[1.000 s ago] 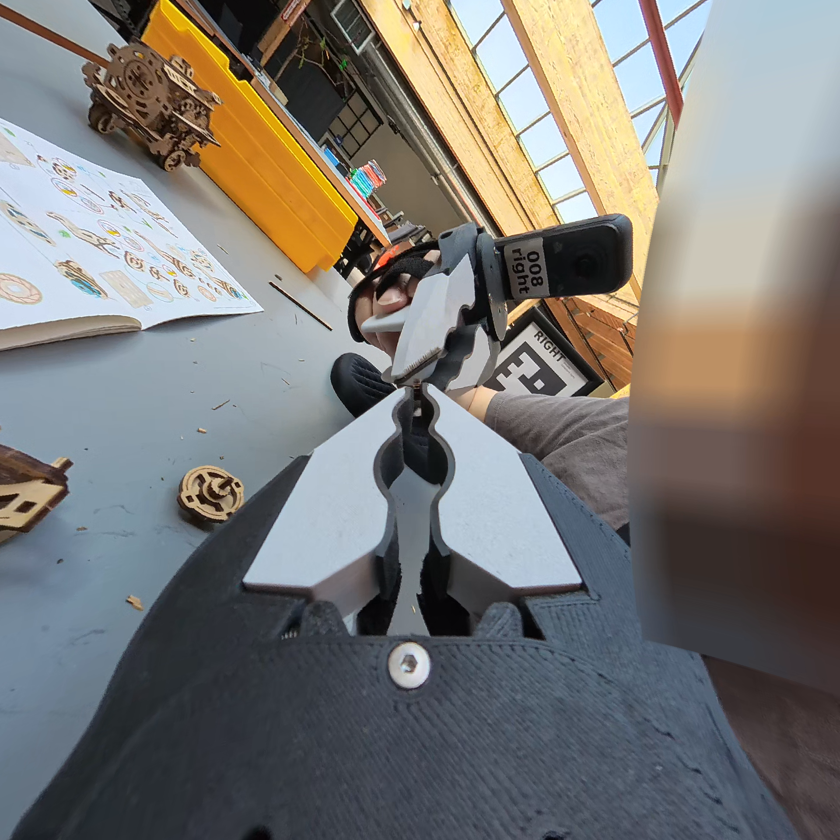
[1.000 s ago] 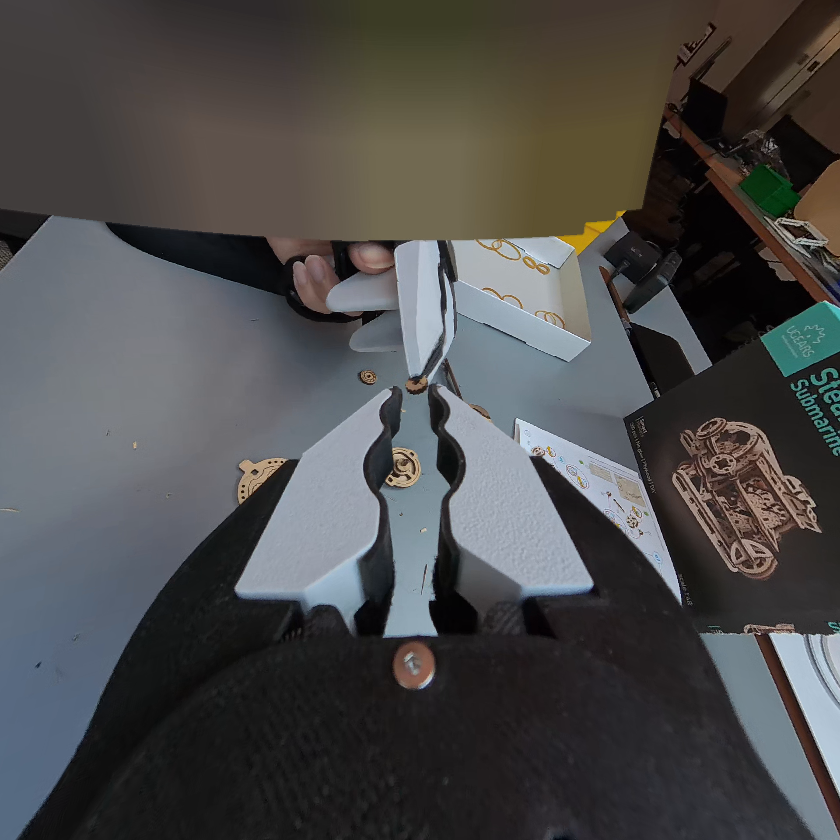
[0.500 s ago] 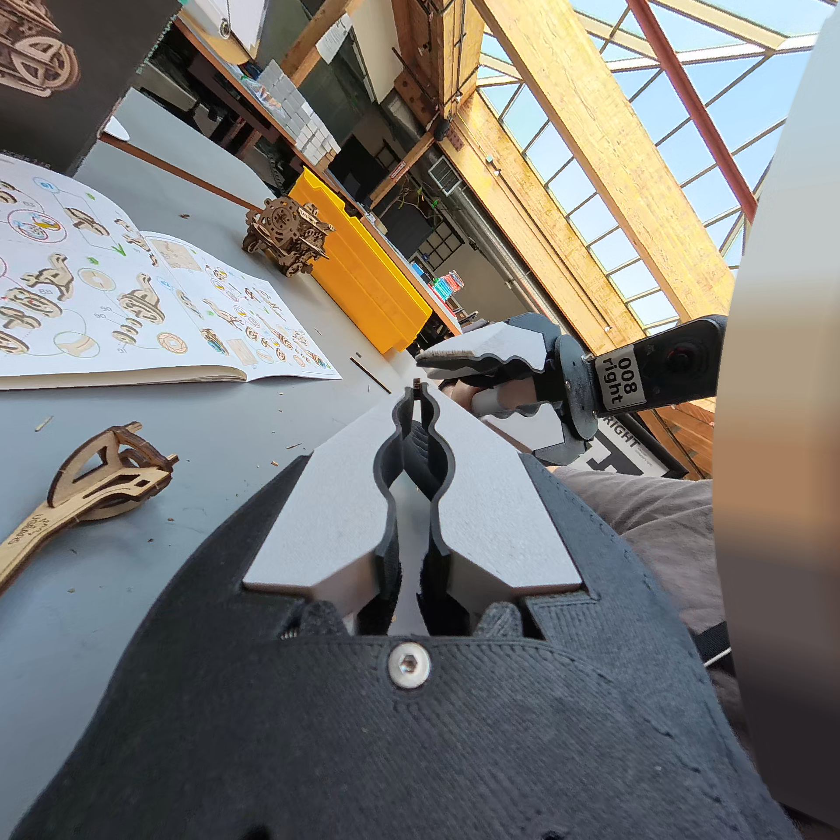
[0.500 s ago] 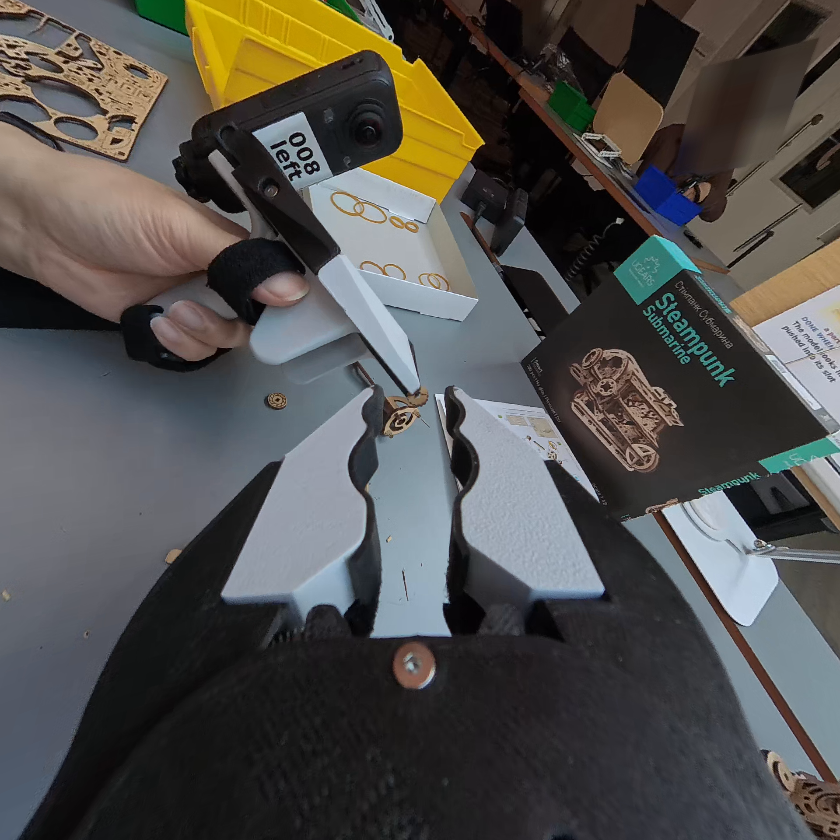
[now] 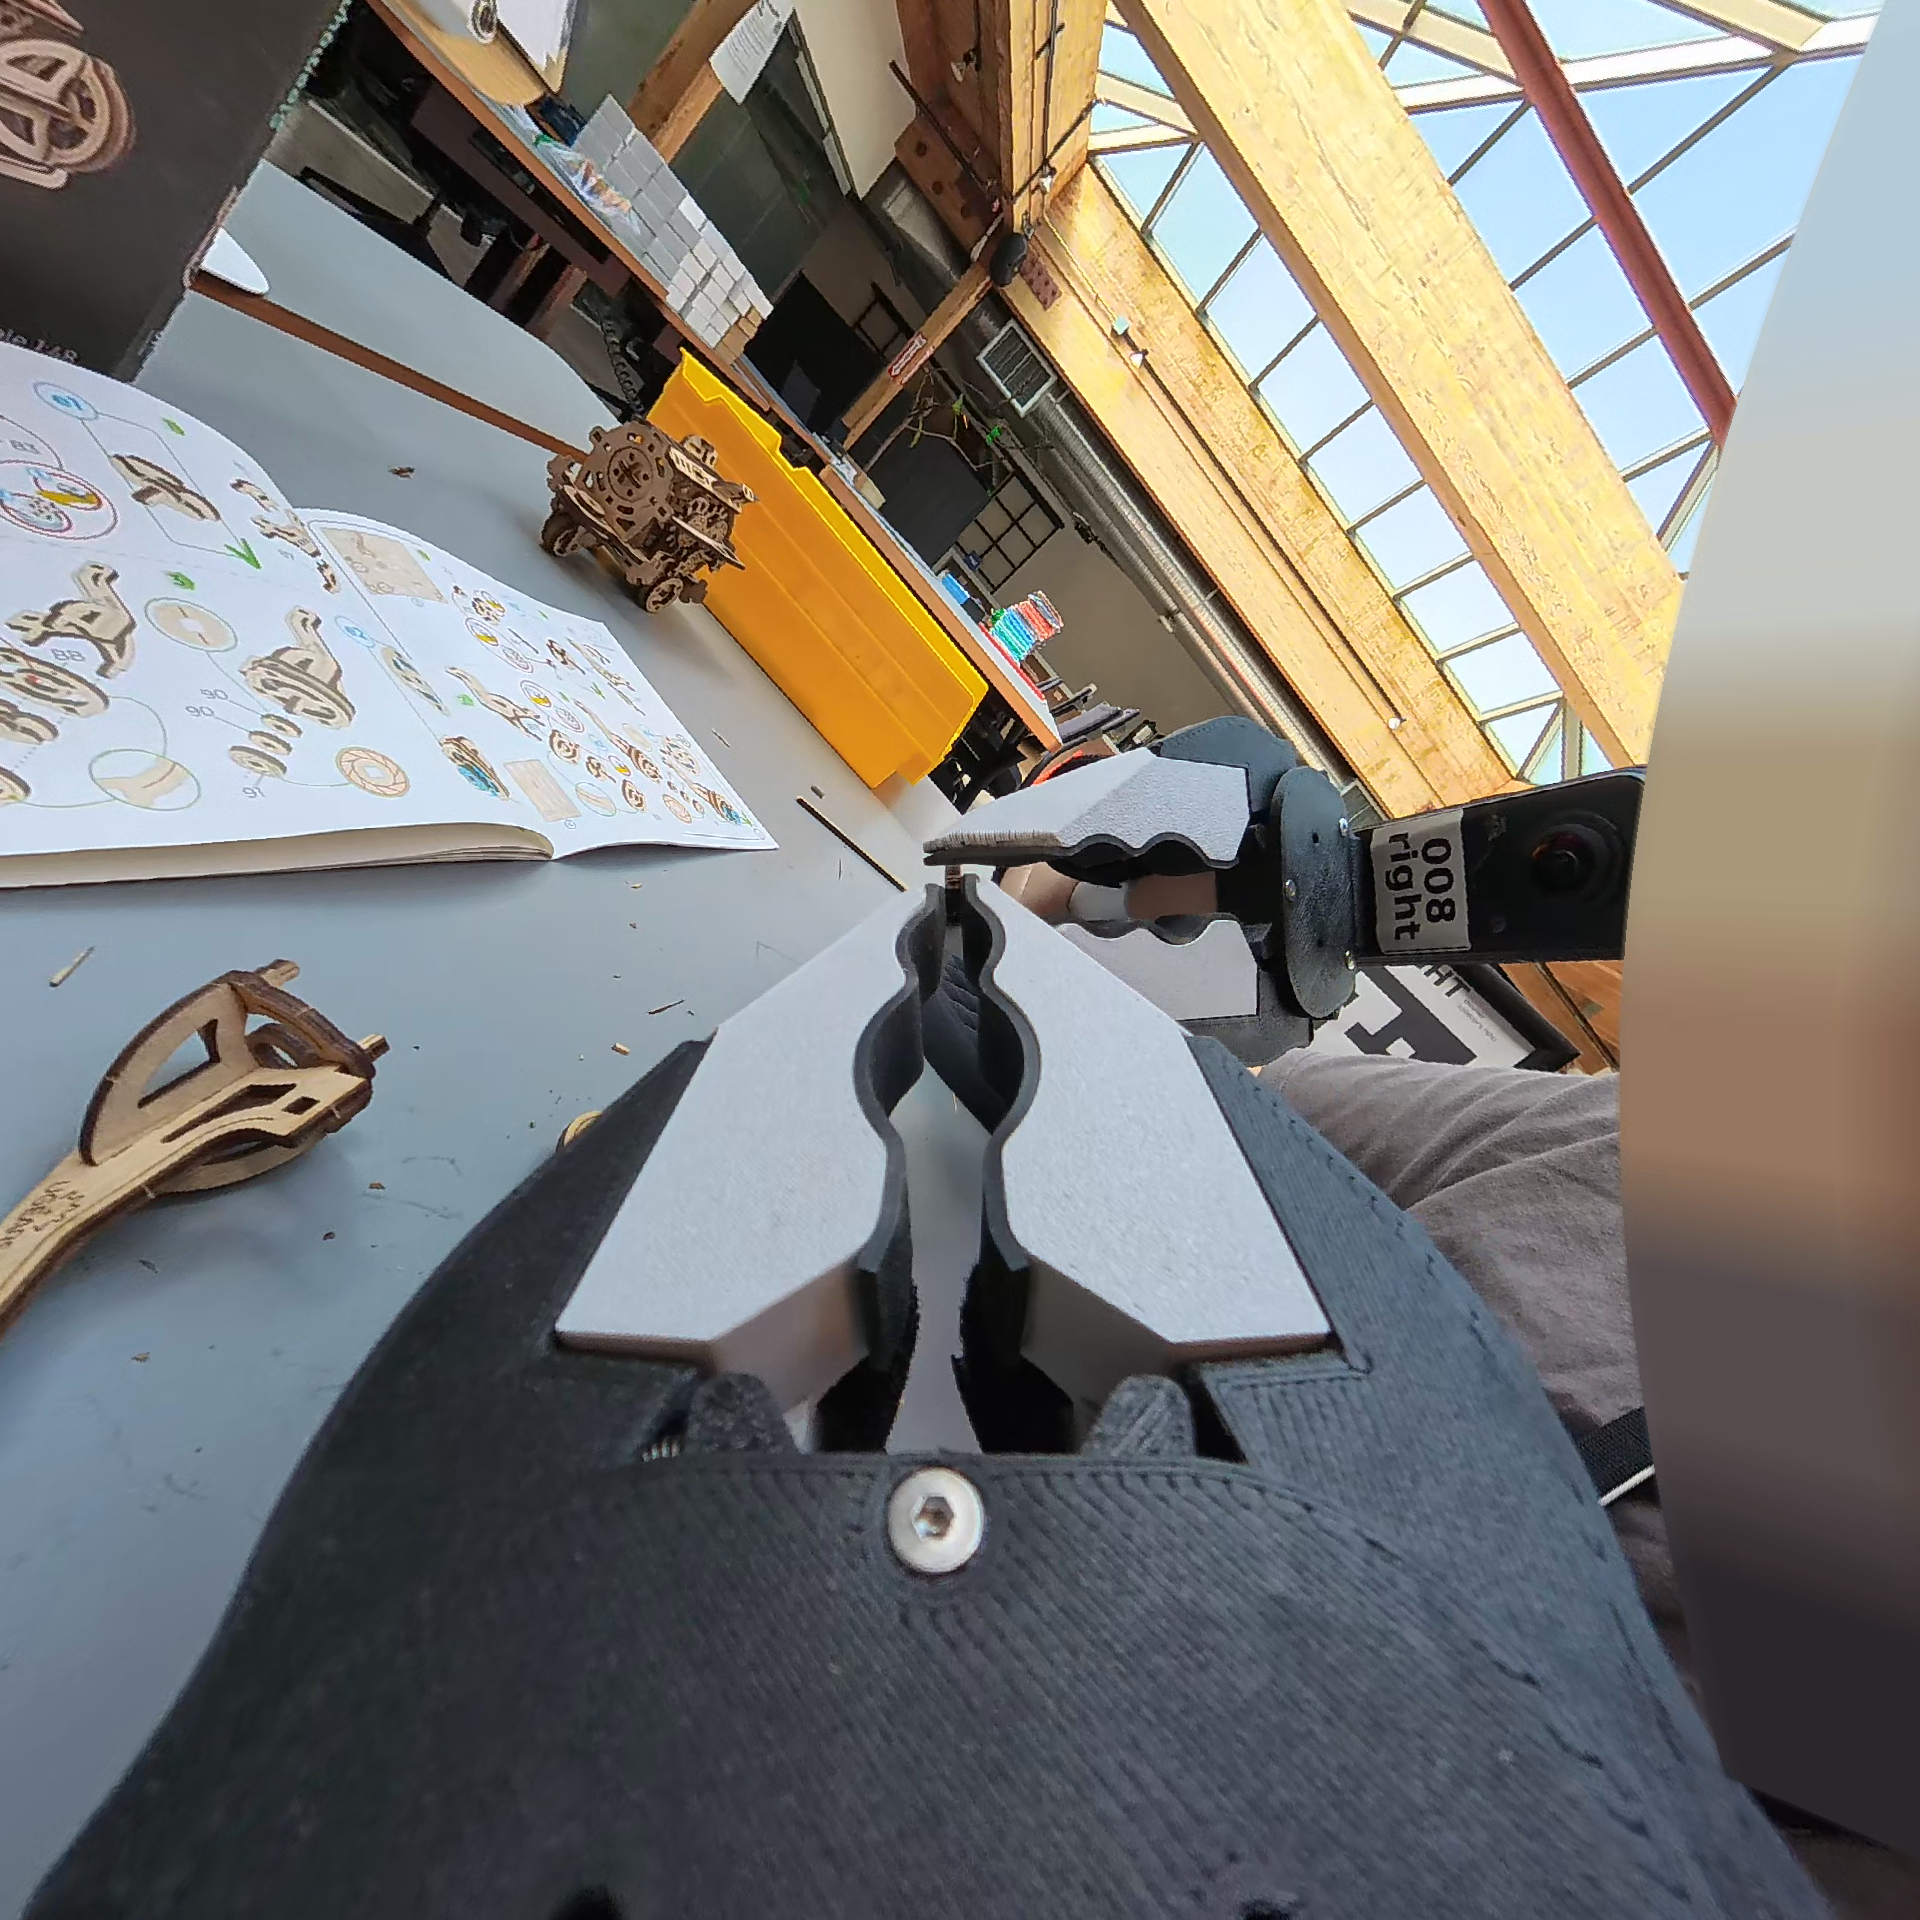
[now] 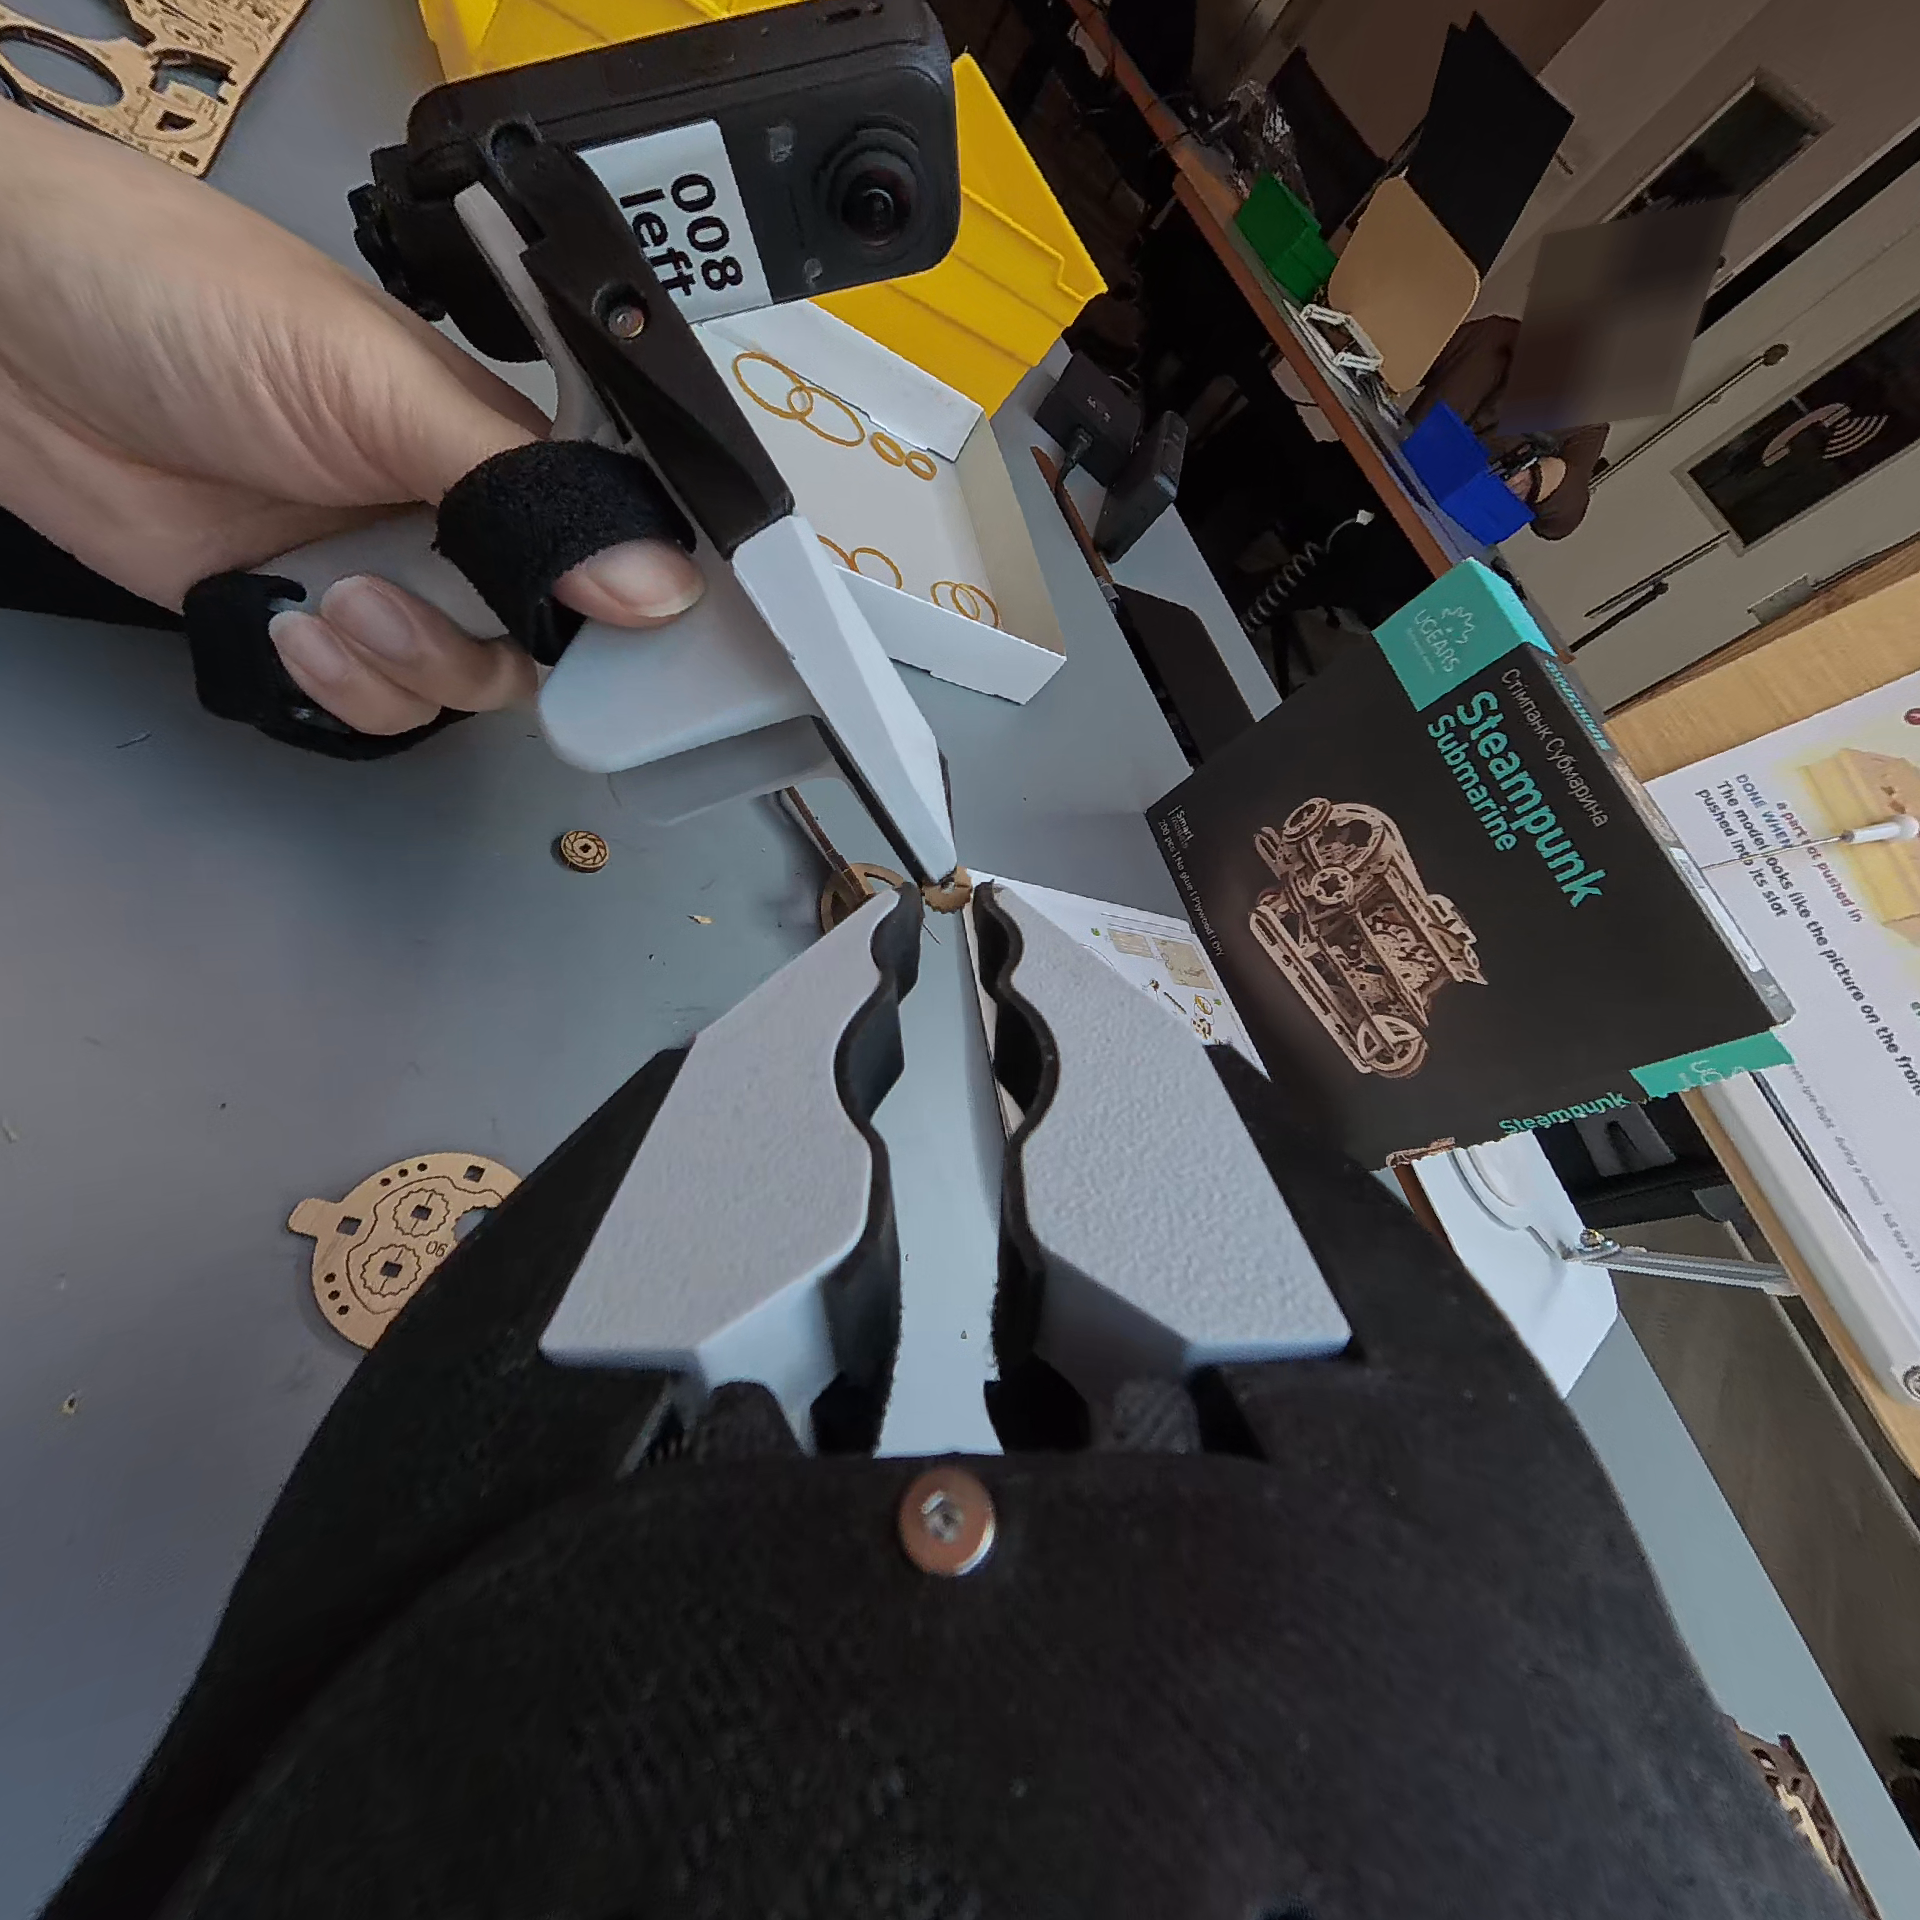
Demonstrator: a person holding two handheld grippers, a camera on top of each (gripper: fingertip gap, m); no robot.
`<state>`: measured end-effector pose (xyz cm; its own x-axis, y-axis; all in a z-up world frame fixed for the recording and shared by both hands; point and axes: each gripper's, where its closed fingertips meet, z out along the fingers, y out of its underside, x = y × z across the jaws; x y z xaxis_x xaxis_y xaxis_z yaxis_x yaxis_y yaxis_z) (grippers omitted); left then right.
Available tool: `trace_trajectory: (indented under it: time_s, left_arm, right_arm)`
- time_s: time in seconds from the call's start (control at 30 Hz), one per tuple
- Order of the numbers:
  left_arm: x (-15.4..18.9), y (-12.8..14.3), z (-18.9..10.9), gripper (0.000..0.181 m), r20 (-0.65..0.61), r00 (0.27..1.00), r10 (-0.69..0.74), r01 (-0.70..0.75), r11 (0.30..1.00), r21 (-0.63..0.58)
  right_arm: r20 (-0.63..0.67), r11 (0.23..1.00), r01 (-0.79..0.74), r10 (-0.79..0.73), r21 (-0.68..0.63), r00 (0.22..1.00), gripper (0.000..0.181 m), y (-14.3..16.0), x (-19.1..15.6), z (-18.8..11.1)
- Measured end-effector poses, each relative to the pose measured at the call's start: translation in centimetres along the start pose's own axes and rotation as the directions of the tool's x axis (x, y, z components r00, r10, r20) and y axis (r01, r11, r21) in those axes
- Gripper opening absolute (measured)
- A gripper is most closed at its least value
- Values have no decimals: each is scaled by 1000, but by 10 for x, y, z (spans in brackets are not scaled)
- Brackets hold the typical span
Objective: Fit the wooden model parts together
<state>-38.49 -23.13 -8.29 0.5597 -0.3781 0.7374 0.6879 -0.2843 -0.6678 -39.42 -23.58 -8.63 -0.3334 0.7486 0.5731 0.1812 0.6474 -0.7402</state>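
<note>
A small toothed wooden gear is pinched at the tip of my left gripper, which comes down from the upper left in a person's hand. In the left wrist view the left gripper is shut, with only a dark sliver of the gear showing between its tips. My right gripper has narrowed onto the same gear, and its pads stand against the gear's two sides. Its upper finger lies level just above the left tips. Both grippers are raised above the grey table.
On the table lie an open instruction booklet, a curved wooden part, a built wooden model, a flat holed plate and small discs. A yellow bin, a white box lid and a black kit box stand behind. The tips of both grippers are at nearly the same place.
The right gripper's jaws have narrowed from a wider gap to close around the small gear held by the left gripper. Both grippers have tilted and drawn tip to tip.
</note>
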Motion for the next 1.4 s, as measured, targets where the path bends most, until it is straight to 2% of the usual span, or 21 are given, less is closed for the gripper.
trace_trajectory:
  time_s: [0.47,0.57,0.67,0.73,0.8,0.87,0.97,1.07,1.27,1.4]
  left_arm:
    - [-3,7,2,1,11,1000,27,-27,998,-51]
    - [3,2,-1,11,-6,993,115,-115,991,-64]
    - [4,-14,-13,14,55,948,312,-310,950,-40]
    - [4,-27,-22,21,115,888,445,-445,895,-24]
    - [-2,-38,-30,23,191,813,550,-554,832,-35]
    - [-9,-47,-38,28,264,740,619,-632,774,-42]
    - [-13,-60,-47,34,337,673,659,-692,721,-29]
    - [-14,-65,-52,40,368,648,667,-712,702,-19]
    - [-11,-66,-52,52,366,653,663,-715,699,10]
    - [-13,-68,-53,54,375,662,649,-704,711,12]
  right_arm:
    - [26,999,40,-40,-20,999,8,7,-5,0]
    - [5,1000,26,-26,-9,1000,8,9,5,-5]
    - [-113,999,32,-29,22,993,8,20,41,-16]
    - [-212,996,51,-34,71,977,8,34,67,-27]
    - [-297,995,91,-71,52,952,8,60,87,-34]
    - [-319,996,87,-80,8,944,8,83,97,-34]
    - [-263,997,-50,66,65,963,8,88,99,-31]
    - [-240,988,-94,121,121,963,8,82,96,-34]
    - [-202,989,-91,113,116,973,8,82,86,-28]
    - [-184,982,-128,152,138,971,8,82,87,-28]
